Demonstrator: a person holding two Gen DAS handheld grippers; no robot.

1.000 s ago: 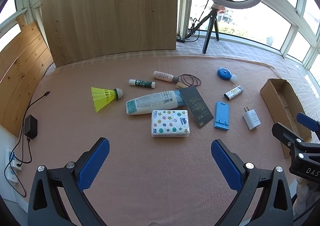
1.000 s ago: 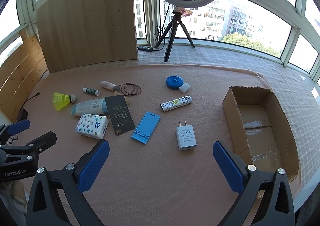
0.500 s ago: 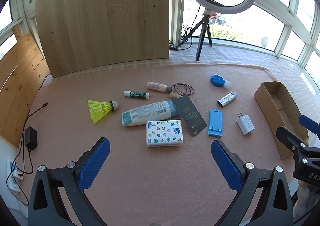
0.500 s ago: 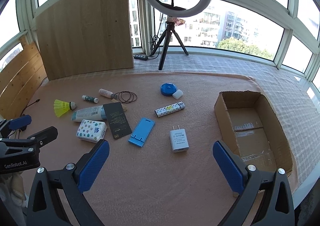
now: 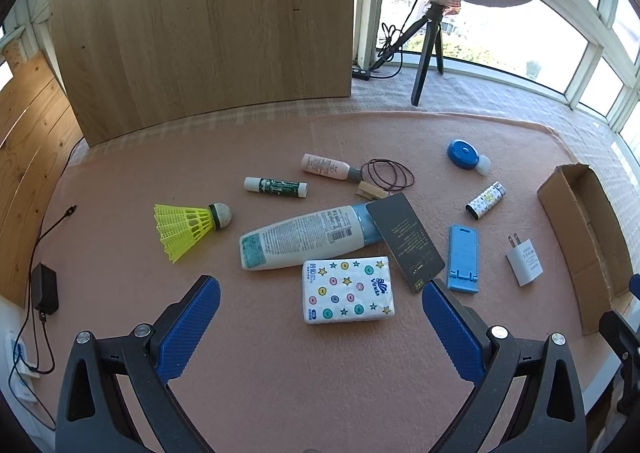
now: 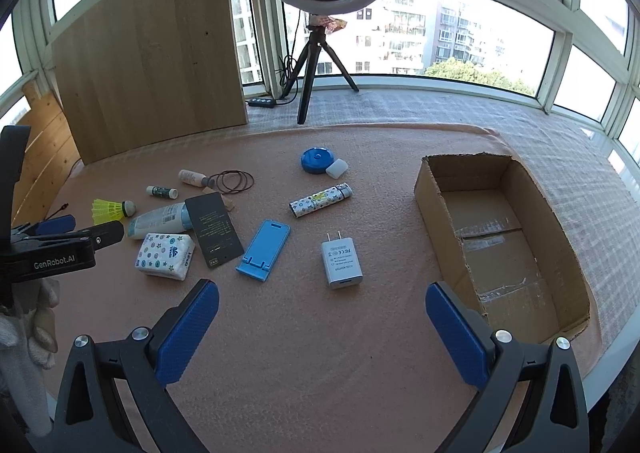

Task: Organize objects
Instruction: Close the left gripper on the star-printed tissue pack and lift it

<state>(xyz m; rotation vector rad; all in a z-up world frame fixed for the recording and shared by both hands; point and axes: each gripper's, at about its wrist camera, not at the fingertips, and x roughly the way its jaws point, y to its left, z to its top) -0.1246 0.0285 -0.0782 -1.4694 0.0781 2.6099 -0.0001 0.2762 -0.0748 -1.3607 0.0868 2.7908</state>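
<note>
Both hand-held grippers, left (image 5: 320, 327) and right (image 6: 322, 329), jaws apart, empty, now nearer tissue pack (image 5: 347, 290).

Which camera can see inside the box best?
The right wrist view: the box lies open with its taped floor fully visible and nothing in it. The left wrist view shows the box only squeezed at the edge, mostly its walls.

Both wrist cameras look forward and down over the pink mat (image 5: 280, 373) from its near edge — left view nearer the clutter, right view farther right; both share the cardboard box (image 6: 500, 221).
</note>
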